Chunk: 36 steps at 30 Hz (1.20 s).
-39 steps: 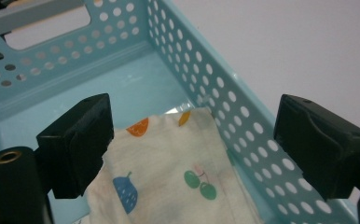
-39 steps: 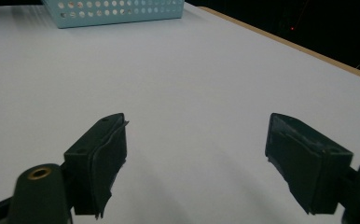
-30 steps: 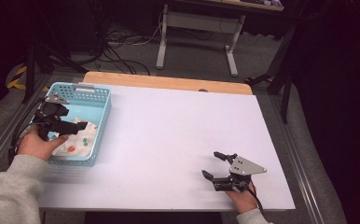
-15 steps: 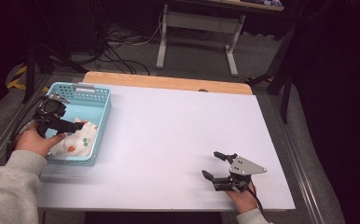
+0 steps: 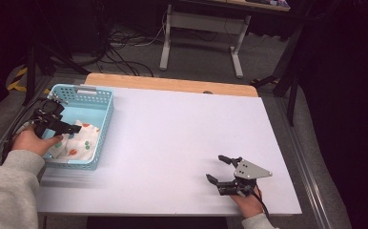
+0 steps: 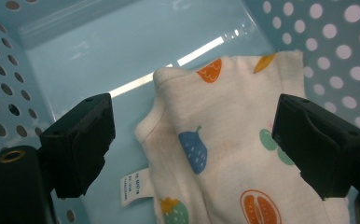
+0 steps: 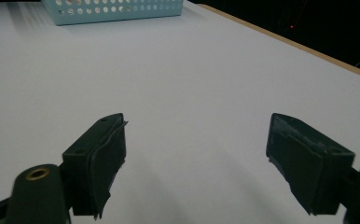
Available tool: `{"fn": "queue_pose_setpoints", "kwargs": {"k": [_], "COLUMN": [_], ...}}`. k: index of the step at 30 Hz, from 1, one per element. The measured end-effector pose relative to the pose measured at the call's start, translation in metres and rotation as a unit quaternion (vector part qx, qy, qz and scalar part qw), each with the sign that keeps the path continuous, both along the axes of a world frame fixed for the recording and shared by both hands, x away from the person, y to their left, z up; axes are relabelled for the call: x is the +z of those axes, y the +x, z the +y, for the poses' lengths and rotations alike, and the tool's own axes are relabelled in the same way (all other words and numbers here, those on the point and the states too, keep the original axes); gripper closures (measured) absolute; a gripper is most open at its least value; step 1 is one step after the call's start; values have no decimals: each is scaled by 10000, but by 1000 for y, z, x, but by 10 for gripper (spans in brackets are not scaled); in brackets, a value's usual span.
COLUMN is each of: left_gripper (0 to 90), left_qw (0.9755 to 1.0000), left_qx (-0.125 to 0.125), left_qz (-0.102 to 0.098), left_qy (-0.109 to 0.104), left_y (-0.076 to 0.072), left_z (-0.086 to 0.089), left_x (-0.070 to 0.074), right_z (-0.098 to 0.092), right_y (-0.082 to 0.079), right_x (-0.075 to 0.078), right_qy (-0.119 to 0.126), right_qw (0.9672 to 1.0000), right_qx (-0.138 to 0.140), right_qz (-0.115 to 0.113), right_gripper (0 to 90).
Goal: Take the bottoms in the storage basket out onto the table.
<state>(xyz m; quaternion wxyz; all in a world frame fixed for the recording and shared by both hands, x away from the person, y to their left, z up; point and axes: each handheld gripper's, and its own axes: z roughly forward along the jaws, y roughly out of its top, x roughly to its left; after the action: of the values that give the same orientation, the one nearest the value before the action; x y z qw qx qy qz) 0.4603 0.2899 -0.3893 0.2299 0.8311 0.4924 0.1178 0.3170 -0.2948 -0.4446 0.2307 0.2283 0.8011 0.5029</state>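
Progress: early. The fruit-print cloth (image 6: 225, 154) lies folded inside the blue basket (image 5: 98, 100), not yet gripped. The left gripper (image 6: 192, 140) hangs over it inside the basket, jaws apart. The right gripper (image 5: 224, 168) rests on the surface (image 5: 182, 129) well away from the basket, jaws apart, empty. Grasp and removal apparently remain.

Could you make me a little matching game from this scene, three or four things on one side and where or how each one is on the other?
Things:
1. fruit-print cloth
2. blue basket
3. left tool
4. right tool

Places or states:
A. open, low over the table's near right corner
B. at the table's left edge
C. lying inside the basket
D. open, poised over the cloth

Pairs: 1-C, 2-B, 3-D, 4-A
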Motion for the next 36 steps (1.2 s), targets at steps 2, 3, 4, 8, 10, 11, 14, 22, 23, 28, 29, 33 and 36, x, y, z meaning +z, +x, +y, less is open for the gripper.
{"fn": "queue_pose_setpoints", "kwargs": {"k": [2, 3, 4, 8, 10, 11, 14, 22, 23, 28, 29, 33, 36], "left_gripper": [148, 151, 151, 153, 153, 156, 159, 158, 158, 157, 157, 167, 171], "left_qw": [9999, 9999, 9998, 9991, 9986, 9982, 9969, 9933, 9933, 9907, 9907, 9899, 9893], "left_qx": [-10, -10, -12, -48, -76, -95, -123, -179, -179, -133, -134, -165, -105], "left_qz": [125, 125, 206, 409, 499, 555, 729, 1079, 1079, 1283, 1292, 1339, 1396], "left_qy": [32, 32, 54, 120, 155, 207, 255, 369, 369, 422, 395, 431, 410], "left_y": [2, 2, 4, 9, 12, 13, 18, 24, 24, 26, 26, 28, 29], "left_z": [0, 0, 0, -1, -1, -1, -2, -5, -5, -4, -5, -4, -3], "left_x": [-3, -3, -4, -9, -12, -13, -19, -30, -30, -34, -35, -36, -39], "right_z": [0, 0, 1, 2, 2, 3, 3, 3, 3, 3, 3, 3, 3], "right_y": [1, 1, 1, 0, 0, 0, 1, 1, 1, 1, 1, 1, 1], "right_x": [0, 0, 0, -1, -1, -1, -1, -1, -1, -1, -1, -1, -1], "right_qy": [-27, -27, -42, -111, -117, -114, -129, -149, -149, -158, -158, -149, -154], "right_qw": [10000, 10000, 10000, 9999, 9999, 9999, 9999, 9999, 9999, 9999, 9999, 9999, 9999], "right_qx": [21, 21, 30, 35, 40, 39, 36, 16, 16, 16, 16, 16, 15], "right_qz": [9, 9, 13, -16, -12, -4, -3, 16, 16, 17, 17, 17, 15], "right_gripper": [200, 200, 200, 199, 199, 199, 199, 195, 195, 196, 196, 196, 196]}}
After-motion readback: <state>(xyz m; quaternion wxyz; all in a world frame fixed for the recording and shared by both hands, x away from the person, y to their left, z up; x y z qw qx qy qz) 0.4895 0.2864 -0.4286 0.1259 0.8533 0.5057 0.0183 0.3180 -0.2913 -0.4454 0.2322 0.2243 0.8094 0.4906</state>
